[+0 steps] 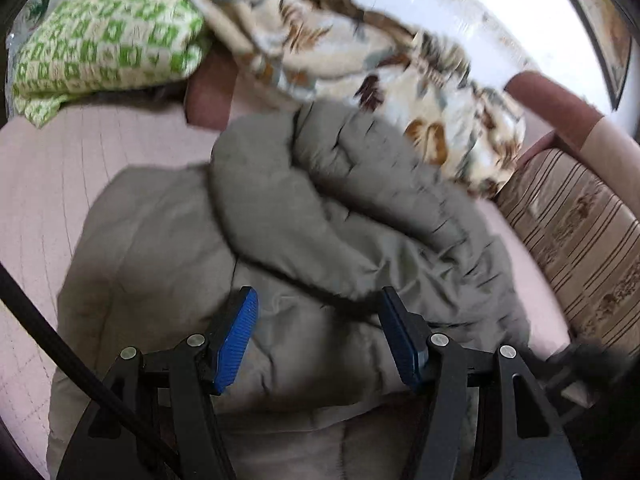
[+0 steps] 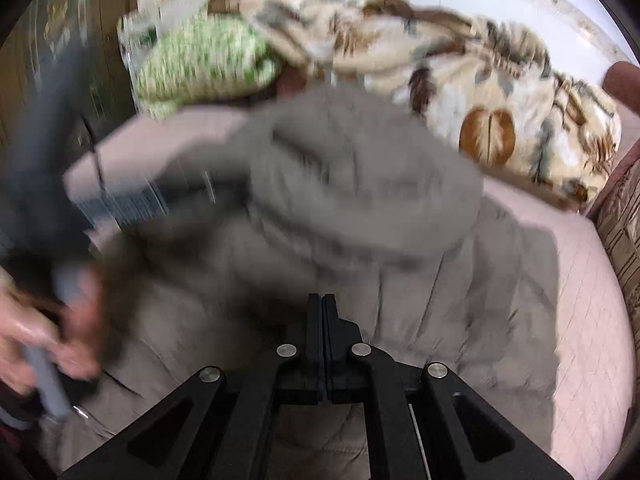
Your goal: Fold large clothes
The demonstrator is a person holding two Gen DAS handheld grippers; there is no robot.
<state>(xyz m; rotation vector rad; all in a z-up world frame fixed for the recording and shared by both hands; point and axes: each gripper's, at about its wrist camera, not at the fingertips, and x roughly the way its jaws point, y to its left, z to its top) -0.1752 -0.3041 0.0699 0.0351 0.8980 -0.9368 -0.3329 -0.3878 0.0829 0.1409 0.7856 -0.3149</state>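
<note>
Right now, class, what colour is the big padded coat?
Grey-brown padded coat; clearest in the left wrist view.

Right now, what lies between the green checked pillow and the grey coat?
A strip of bare pink bedcover separates the green checked pillow from the grey coat, seen in the left wrist view.

We look down along the right gripper [image 2: 322, 300], whose two black fingers are pressed flat together with nothing between them, poised over a grey padded coat [image 2: 360, 208] spread on a pale pink quilted bed cover [image 2: 580, 300]. The coat's upper part is bunched into a rounded heap (much of it is blurred). At the left edge we see a person's hand [image 2: 44, 332] gripping a grey handle [image 2: 44, 376]. Beyond the coat lie a green-and-white patterned pillow [image 2: 204, 60] and a cream blanket with brown leaf prints [image 2: 480, 92]. A striped cushion [image 2: 624, 220] shows at the right.
</note>
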